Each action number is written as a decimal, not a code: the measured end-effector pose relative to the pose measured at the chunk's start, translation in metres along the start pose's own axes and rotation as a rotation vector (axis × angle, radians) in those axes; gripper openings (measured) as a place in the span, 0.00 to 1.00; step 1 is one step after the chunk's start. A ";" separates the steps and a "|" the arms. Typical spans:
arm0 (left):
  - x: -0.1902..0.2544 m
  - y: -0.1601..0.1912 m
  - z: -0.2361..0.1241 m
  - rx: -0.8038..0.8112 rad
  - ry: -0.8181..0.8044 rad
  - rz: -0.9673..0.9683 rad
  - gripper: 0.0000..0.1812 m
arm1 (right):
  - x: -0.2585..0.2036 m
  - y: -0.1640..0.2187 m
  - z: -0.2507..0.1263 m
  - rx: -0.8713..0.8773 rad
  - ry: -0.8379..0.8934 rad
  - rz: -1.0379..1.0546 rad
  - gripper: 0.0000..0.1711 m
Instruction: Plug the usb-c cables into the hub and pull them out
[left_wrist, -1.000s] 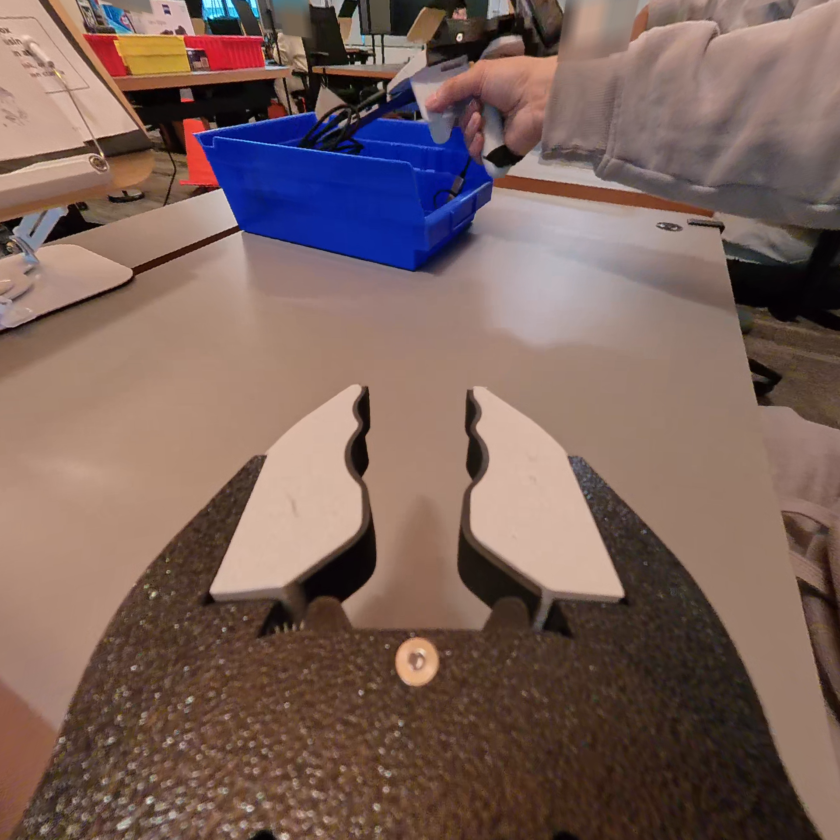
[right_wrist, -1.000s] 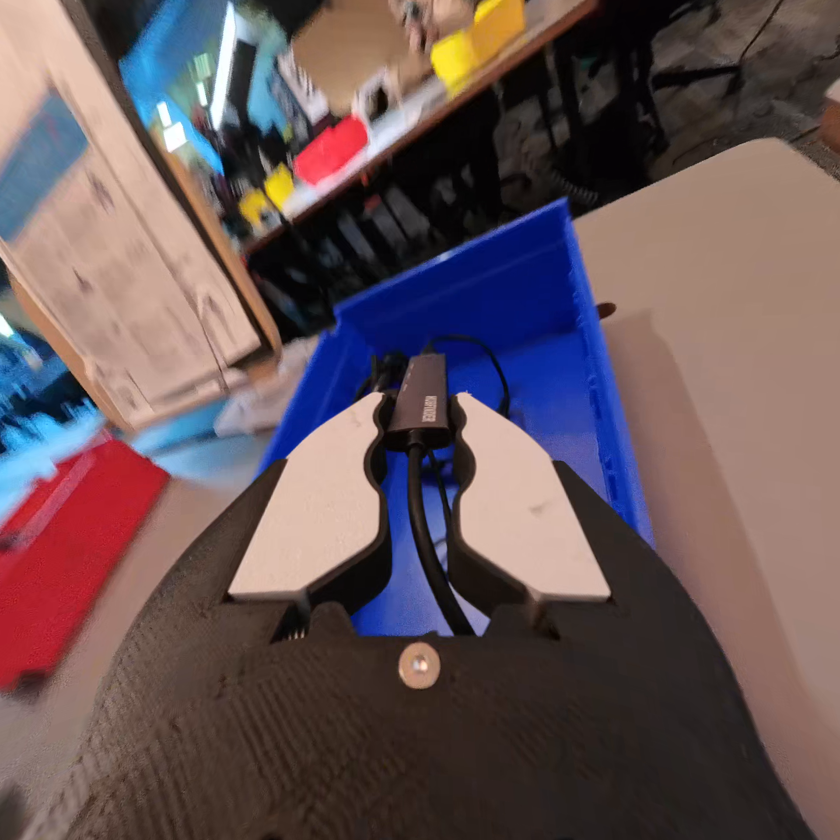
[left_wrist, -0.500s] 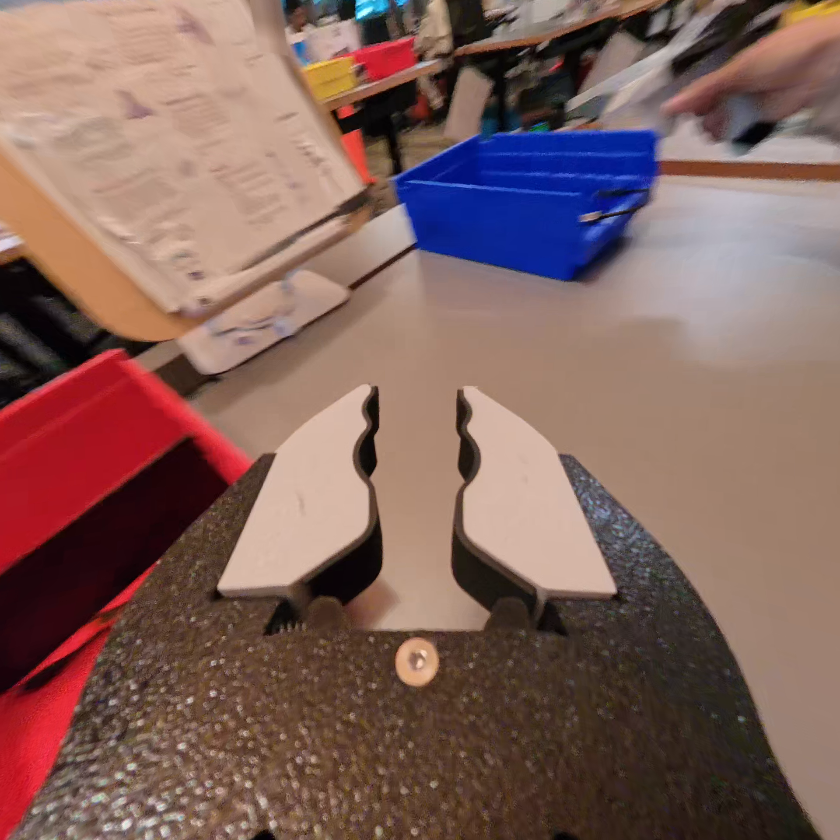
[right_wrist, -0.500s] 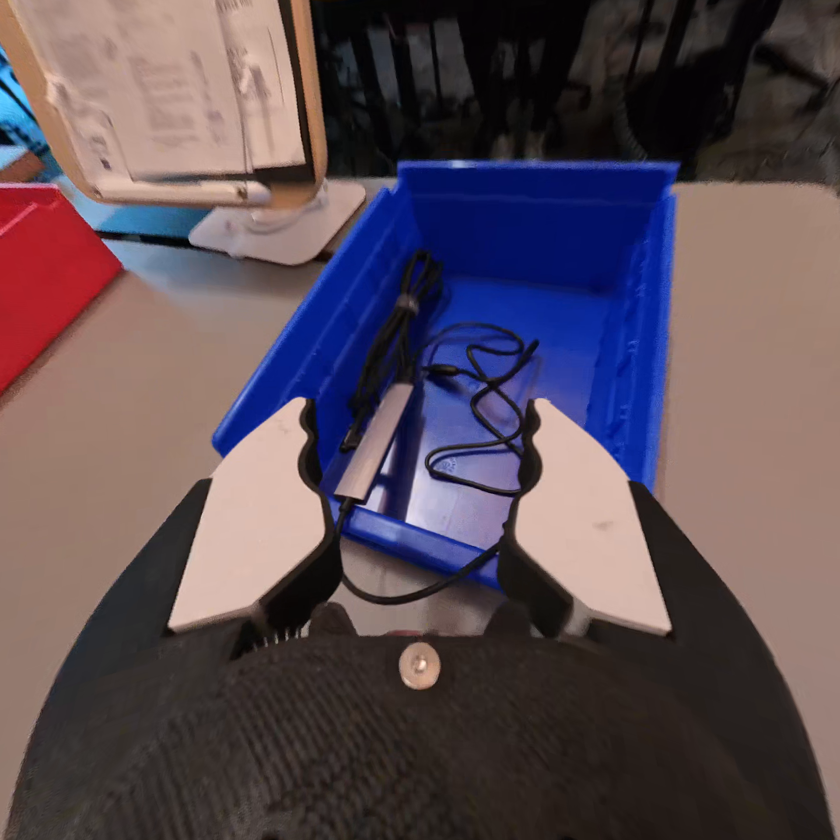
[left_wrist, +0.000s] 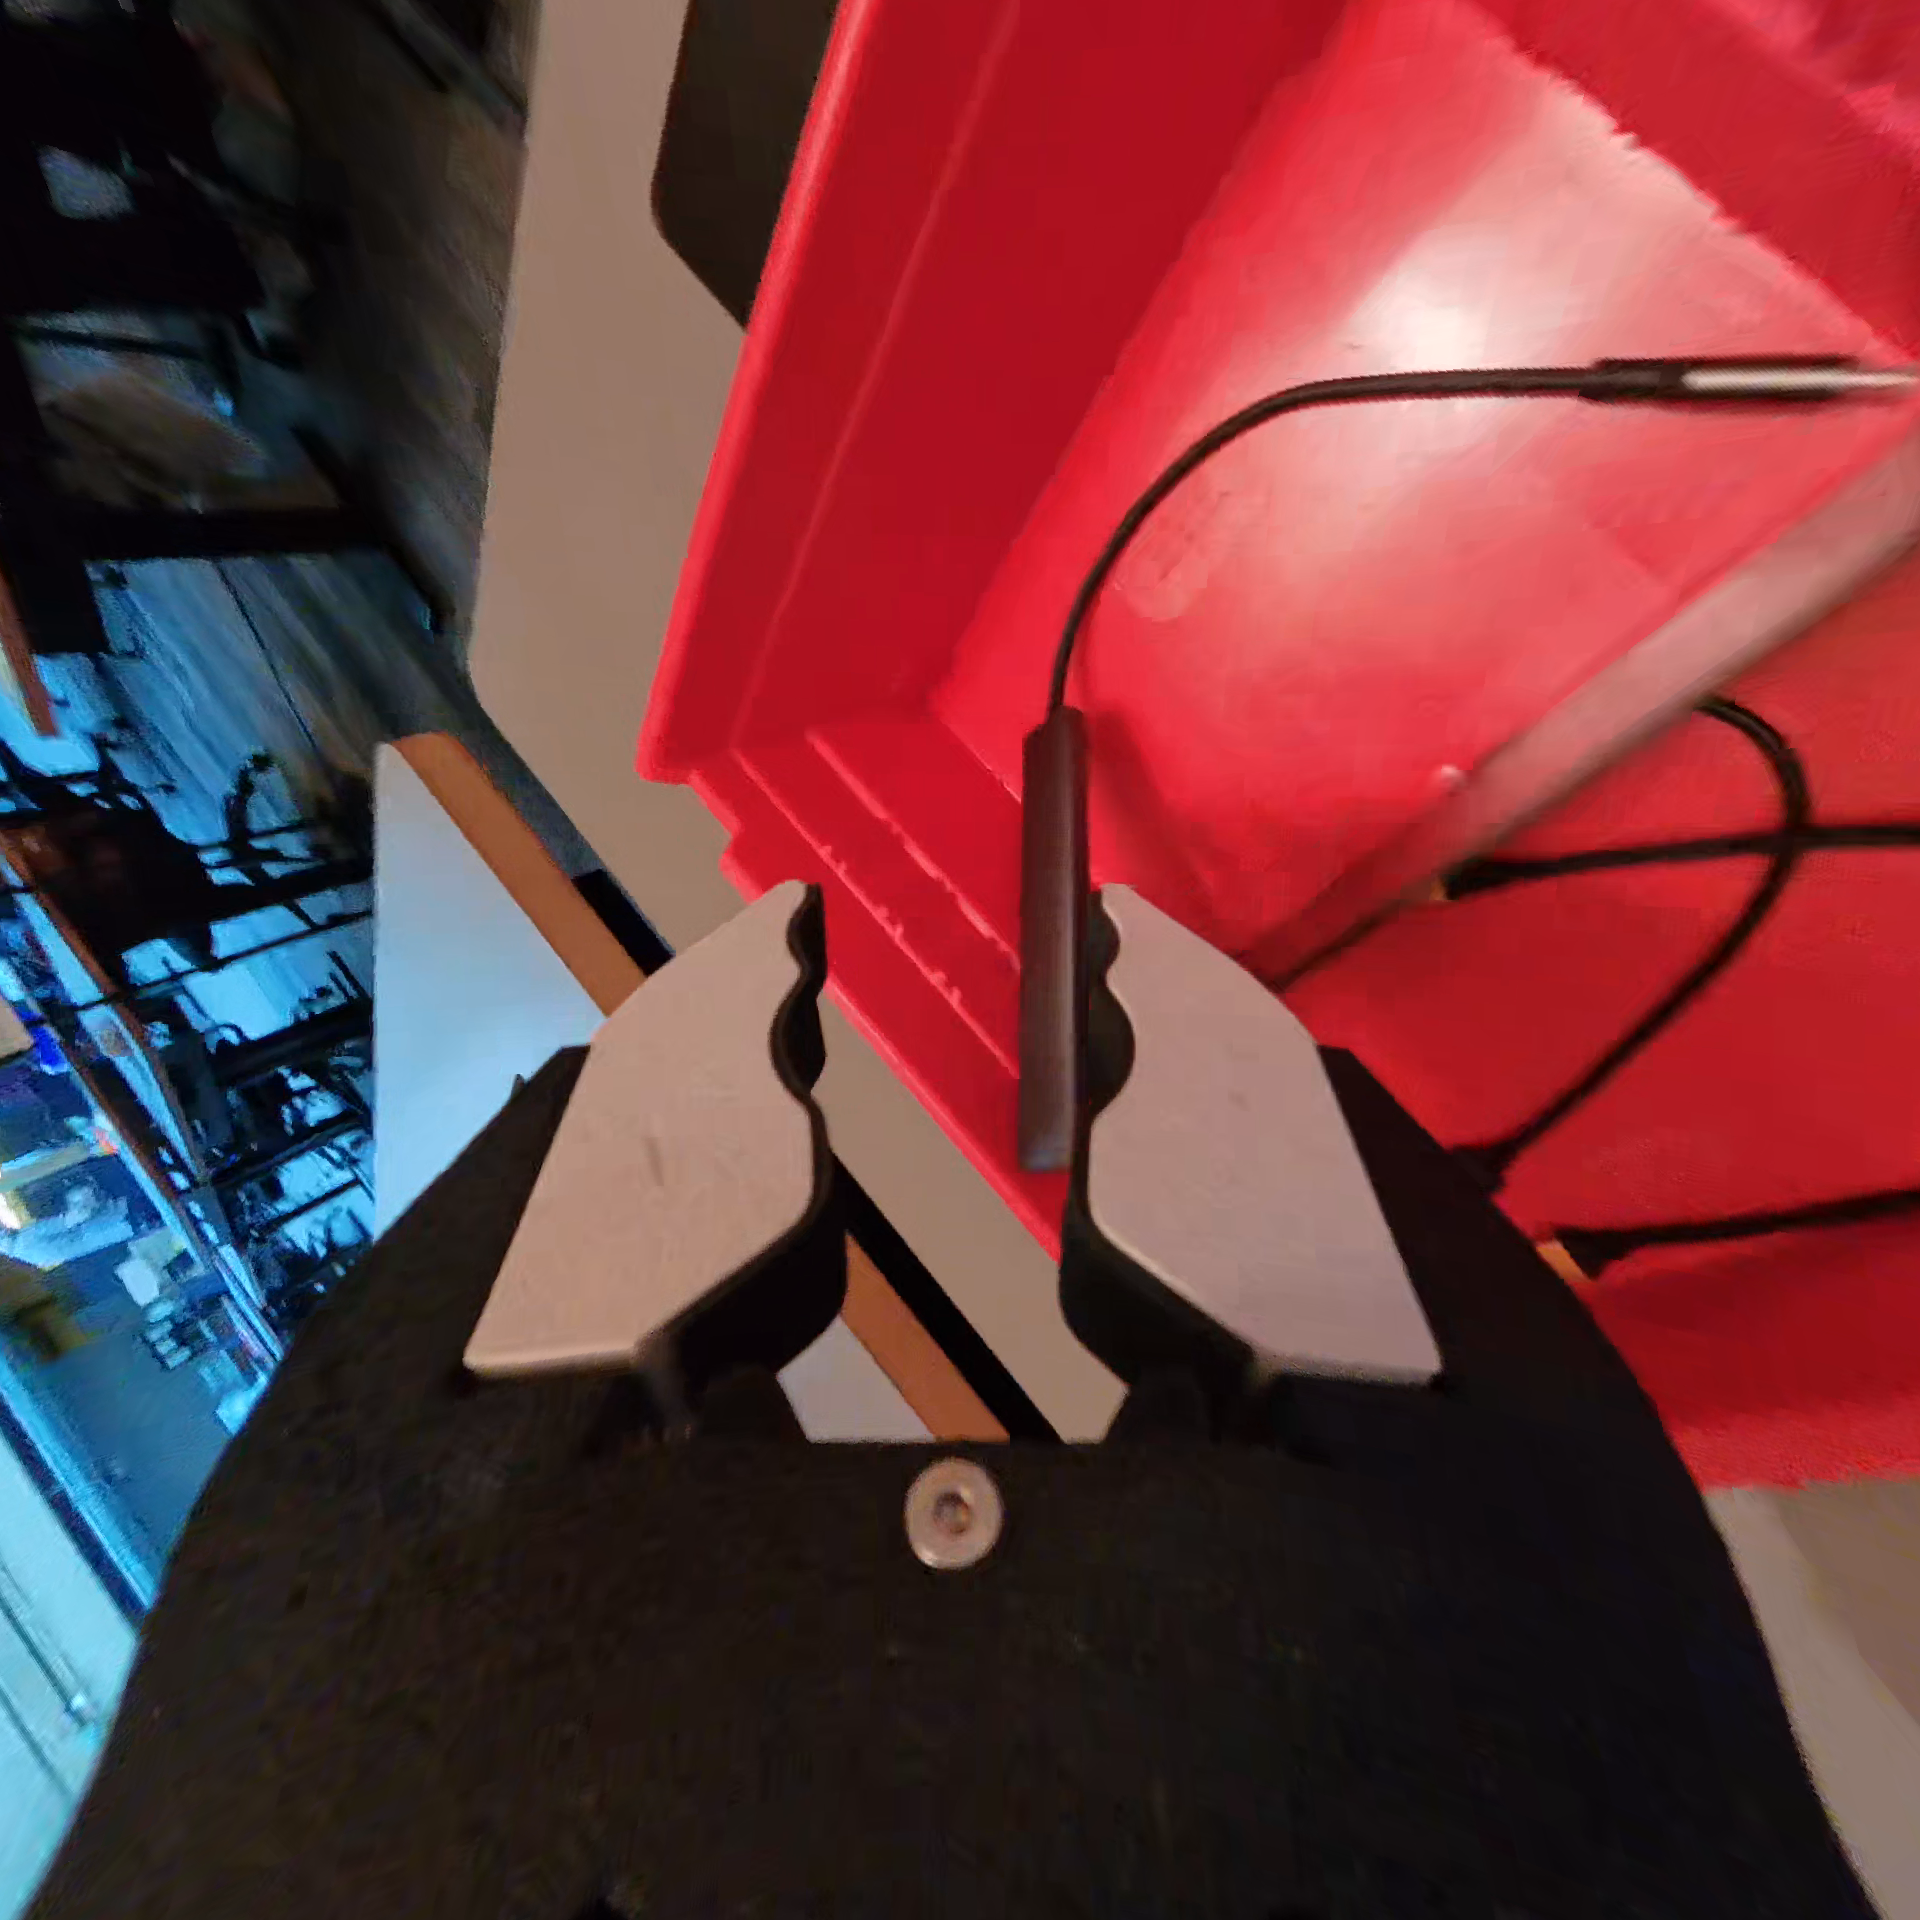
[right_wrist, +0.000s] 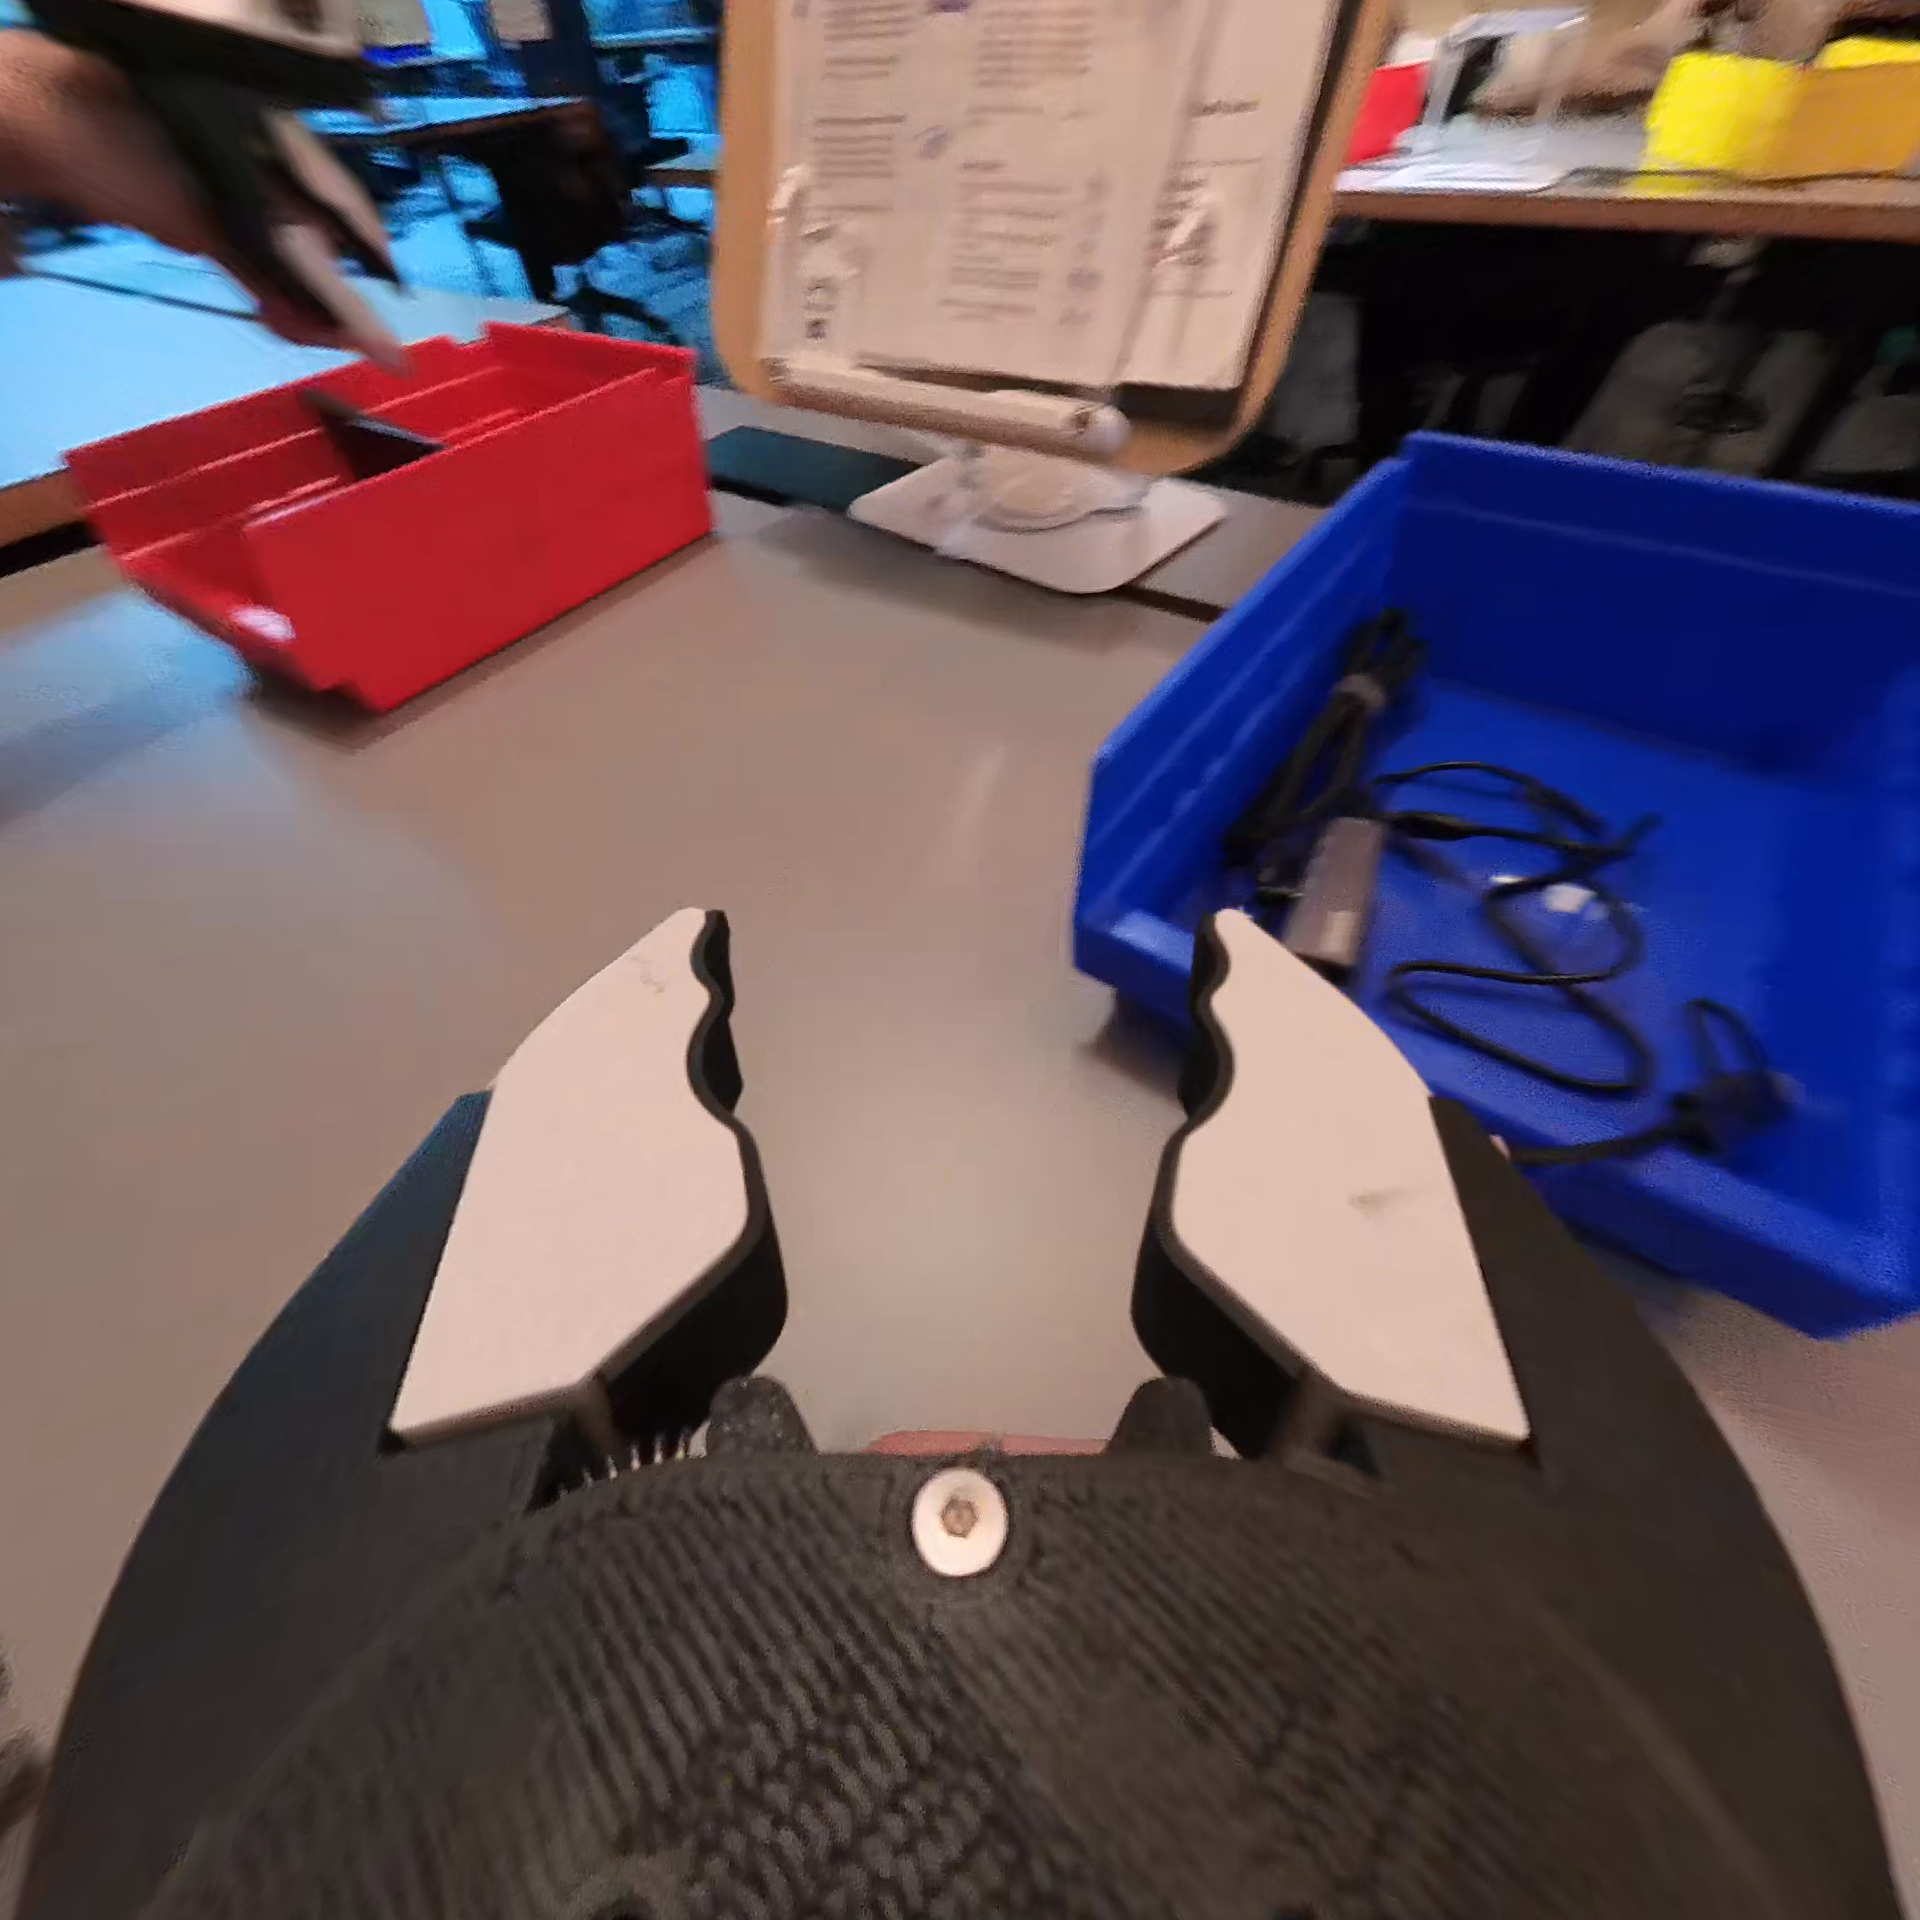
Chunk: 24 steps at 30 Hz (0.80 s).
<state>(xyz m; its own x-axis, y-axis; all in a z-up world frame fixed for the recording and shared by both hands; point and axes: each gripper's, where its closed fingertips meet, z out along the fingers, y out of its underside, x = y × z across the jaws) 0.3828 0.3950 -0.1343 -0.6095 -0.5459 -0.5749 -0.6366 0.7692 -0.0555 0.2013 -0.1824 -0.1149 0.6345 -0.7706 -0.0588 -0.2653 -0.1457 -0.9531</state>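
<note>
Since the left claw (left_wrist: 951, 1023) is hanging over the red bin (left_wrist: 894, 436) with a dark hub (left_wrist: 1047, 951) lined up between its fingers, I'd say the step in hand is grabbing that hub. The jaws stand moderately apart, and the hub sits right up against the inner edge of the right-hand finger; whether they actually touch I can't tell, and the view is blurry. My advice: centre the body in the gap before squeezing, and grip the flat sides, not its thin cable (left_wrist: 1143, 499), which arcs away across the bin floor. More black cables (left_wrist: 1766, 883) lie further right, so watch for snags on the lift.

Over on the right, the right claw (right_wrist: 961, 971) is spread wide and holding nothing, hovering above the grey surface (right_wrist: 727, 790). Beside it, the blue bin (right_wrist: 1174, 831) holds another hub (right_wrist: 1340, 883) tangled among usb-c cables (right_wrist: 1538, 935).
</note>
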 end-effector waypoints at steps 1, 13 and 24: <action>-0.001 -0.001 0.013 -0.048 0.040 -0.013 0.25 | -0.008 0.005 -0.001 0.001 -0.034 -0.004 0.49; 0.033 0.040 0.083 -0.568 0.294 -0.012 0.08 | -0.043 0.049 -0.030 -0.021 -0.120 -0.051 0.48; -0.038 -0.047 -0.059 0.119 -0.280 0.064 0.06 | -0.057 0.021 -0.004 0.127 -0.149 0.040 0.43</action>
<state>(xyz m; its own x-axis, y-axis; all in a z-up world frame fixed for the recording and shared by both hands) 0.4078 0.3593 -0.0616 -0.4819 -0.3950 -0.7822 -0.5312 0.8416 -0.0978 0.1572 -0.1442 -0.1301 0.7283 -0.6725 -0.1314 -0.2048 -0.0306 -0.9783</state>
